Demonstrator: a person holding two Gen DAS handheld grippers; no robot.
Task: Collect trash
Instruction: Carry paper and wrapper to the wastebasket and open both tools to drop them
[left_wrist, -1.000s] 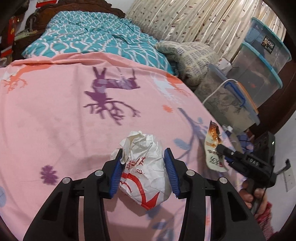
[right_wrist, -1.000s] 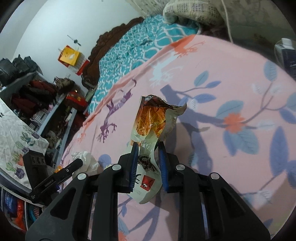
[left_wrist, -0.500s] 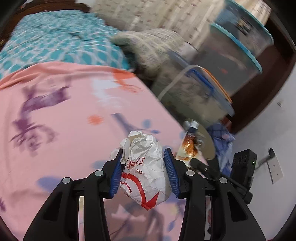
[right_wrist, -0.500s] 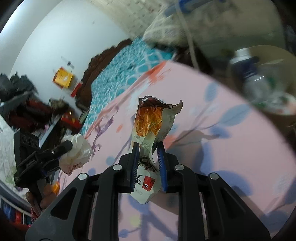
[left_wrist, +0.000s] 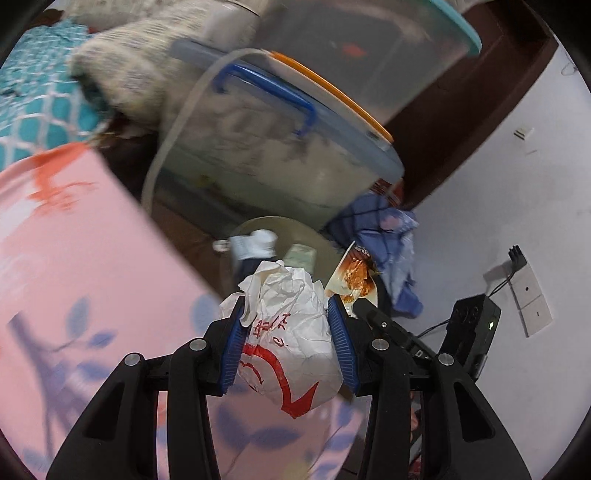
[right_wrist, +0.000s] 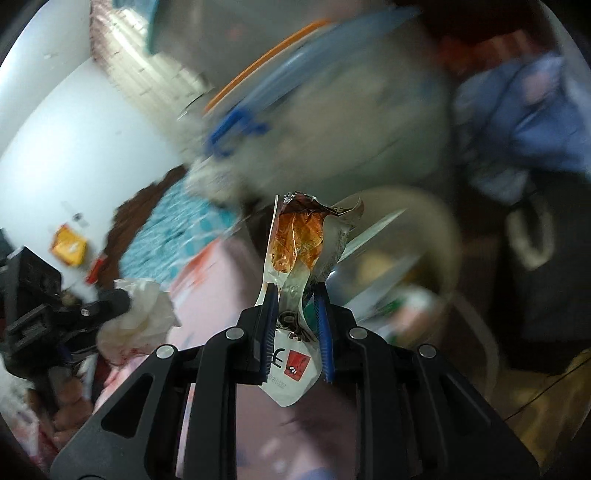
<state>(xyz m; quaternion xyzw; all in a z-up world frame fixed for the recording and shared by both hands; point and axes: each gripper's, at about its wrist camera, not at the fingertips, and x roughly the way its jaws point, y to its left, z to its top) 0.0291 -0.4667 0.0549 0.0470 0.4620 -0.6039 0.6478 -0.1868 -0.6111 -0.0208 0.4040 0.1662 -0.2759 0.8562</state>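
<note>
Fingers of your left gripper (left_wrist: 286, 345) are pinching the paper wad (left_wrist: 291, 339) across its middle, both blue pads sunk a little into the crumpled sides. It sits at lower centre of the left view, off the bed (left_wrist: 74, 258) and near the bin (left_wrist: 280, 229) above it in frame. Your right gripper (right_wrist: 295, 332) has its pads closed on the lower neck of the wrapper (right_wrist: 301, 254), which stands up at centre frame with its torn orange top free, in front of the bin's rim (right_wrist: 443, 229) at centre right.

Judging by looks, both pieces are very light and soft. The wad should crush rather than resist, so your mid-body grip is the sensible one; squeezing harder would only flatten it. Loose flaps at its top left could snag on a pad when you let go.

The wrapper looks like slick foil film, thin and floppy. Held low as it is, the top may flop or catch air, and the film could slide between the pads if you swing fast. It may also cling to a pad on release, so open wide over the bin.

Both views are blurred, so exactly what already lies in the bin is hard to tell.
</note>
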